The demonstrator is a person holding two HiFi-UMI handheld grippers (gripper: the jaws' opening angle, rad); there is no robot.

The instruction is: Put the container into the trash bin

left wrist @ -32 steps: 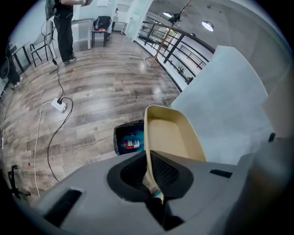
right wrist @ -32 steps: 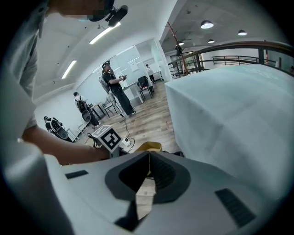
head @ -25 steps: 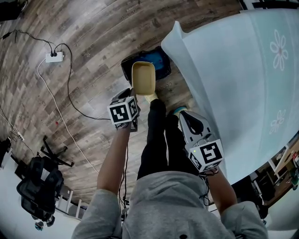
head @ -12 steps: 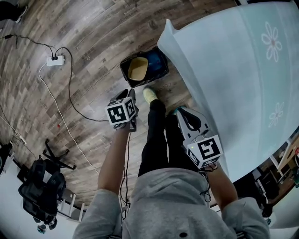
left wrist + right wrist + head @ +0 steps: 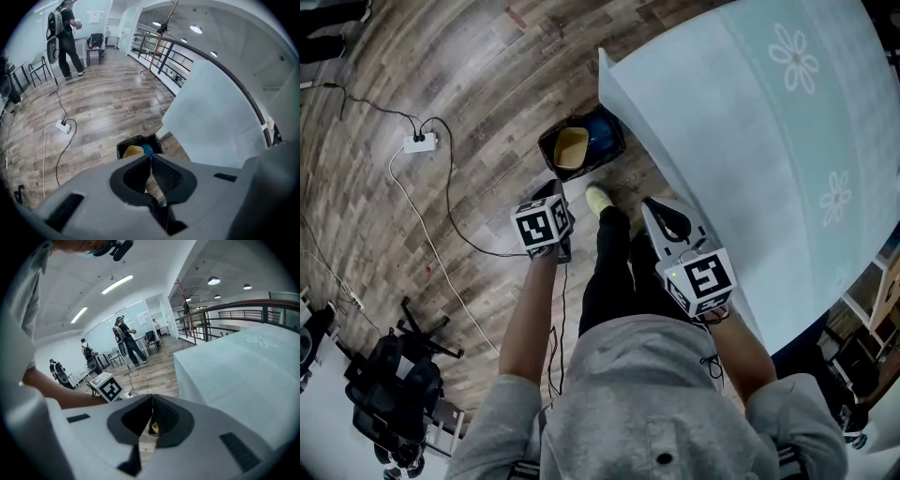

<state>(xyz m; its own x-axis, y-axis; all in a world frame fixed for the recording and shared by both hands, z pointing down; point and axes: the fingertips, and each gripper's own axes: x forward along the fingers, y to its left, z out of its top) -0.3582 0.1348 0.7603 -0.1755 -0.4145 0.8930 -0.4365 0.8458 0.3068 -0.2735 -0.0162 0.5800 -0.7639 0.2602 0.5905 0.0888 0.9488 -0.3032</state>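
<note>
The tan container [image 5: 570, 147] lies inside the black trash bin [image 5: 547, 156] on the wooden floor, beside something blue [image 5: 602, 132]. My left gripper [image 5: 556, 188] hangs above and just short of the bin; its jaws are closing, tips together, with nothing between them. From the left gripper view, the container [image 5: 132, 151] and bin [image 5: 125, 144] show just past the gripper's tips [image 5: 150, 157]. My right gripper [image 5: 652, 205] is shut and empty, held over the person's legs by the table edge. Its tips [image 5: 152, 397] also meet in the right gripper view.
A table under a pale blue flowered cloth [image 5: 750, 141] fills the right side, its corner next to the bin. A white power strip [image 5: 419, 143] with cables lies on the floor at left. A black chair [image 5: 394, 375] stands lower left. Another person [image 5: 65, 37] stands far off.
The container left my left gripper and dropped into the bin. Both grippers have risen away from the floor, and the bin now looks smaller and farther below.
</note>
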